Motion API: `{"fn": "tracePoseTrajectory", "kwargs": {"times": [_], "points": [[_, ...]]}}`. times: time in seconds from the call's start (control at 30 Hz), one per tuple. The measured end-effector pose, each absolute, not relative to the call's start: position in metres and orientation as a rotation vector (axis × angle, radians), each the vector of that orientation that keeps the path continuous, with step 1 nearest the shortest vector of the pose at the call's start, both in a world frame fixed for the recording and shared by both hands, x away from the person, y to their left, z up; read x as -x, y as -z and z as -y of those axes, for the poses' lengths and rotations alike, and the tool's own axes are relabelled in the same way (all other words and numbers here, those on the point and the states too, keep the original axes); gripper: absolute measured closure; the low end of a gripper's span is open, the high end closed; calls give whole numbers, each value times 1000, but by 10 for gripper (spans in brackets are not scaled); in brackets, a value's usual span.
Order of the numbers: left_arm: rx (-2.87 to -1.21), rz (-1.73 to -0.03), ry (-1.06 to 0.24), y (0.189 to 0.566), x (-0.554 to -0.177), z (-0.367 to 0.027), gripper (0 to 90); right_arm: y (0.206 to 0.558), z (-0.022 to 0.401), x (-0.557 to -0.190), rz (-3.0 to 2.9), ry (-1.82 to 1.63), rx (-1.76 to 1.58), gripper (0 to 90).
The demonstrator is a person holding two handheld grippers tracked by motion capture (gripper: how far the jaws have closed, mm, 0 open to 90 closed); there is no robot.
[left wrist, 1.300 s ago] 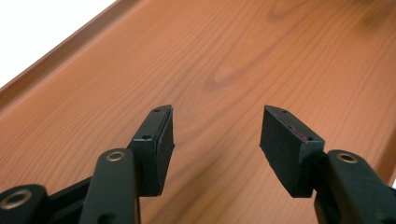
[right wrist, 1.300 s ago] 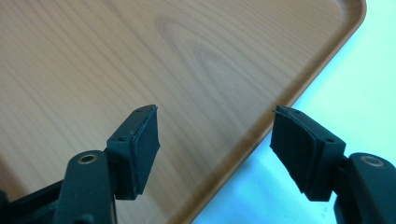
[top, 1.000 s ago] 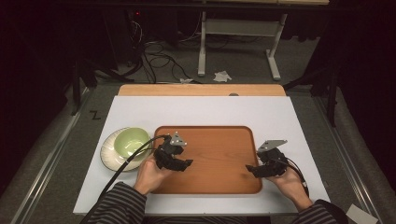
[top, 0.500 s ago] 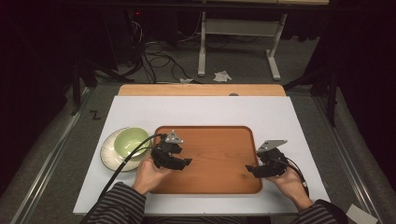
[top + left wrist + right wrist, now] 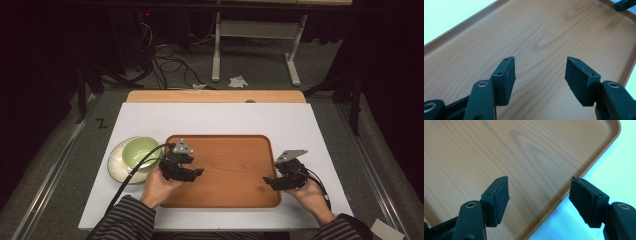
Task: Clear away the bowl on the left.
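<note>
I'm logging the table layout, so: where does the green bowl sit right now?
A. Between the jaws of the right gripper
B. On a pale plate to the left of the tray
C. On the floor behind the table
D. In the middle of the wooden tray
B: in the high view the green bowl rests on a pale plate lying on the white table left of the wooden tray.

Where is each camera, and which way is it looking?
High view: sits above the person's side of the table, looking forward and down on the wooden tray, green bowl on its plate, both hands, striped sleeves, left gripper and right gripper.
Left gripper view: rides the left gripper, looking along its open jaws across the tray.
Right gripper view: rides the right gripper, looking along its open jaws at the tray's rim.
Shared: all three show the tray.
</note>
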State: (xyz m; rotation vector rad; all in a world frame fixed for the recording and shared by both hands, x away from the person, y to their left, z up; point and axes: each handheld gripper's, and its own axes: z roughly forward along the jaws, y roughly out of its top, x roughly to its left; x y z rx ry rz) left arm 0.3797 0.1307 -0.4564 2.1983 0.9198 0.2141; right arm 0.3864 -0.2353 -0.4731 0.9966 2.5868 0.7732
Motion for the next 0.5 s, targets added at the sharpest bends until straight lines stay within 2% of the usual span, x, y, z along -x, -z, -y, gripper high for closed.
{"fn": "tracePoseTrajectory", "kwargs": {"times": [0.5], "points": [[-2191,-945,-228,455,-377,-134,406,472,235,-386,-2585,-775,-998,340]]}}
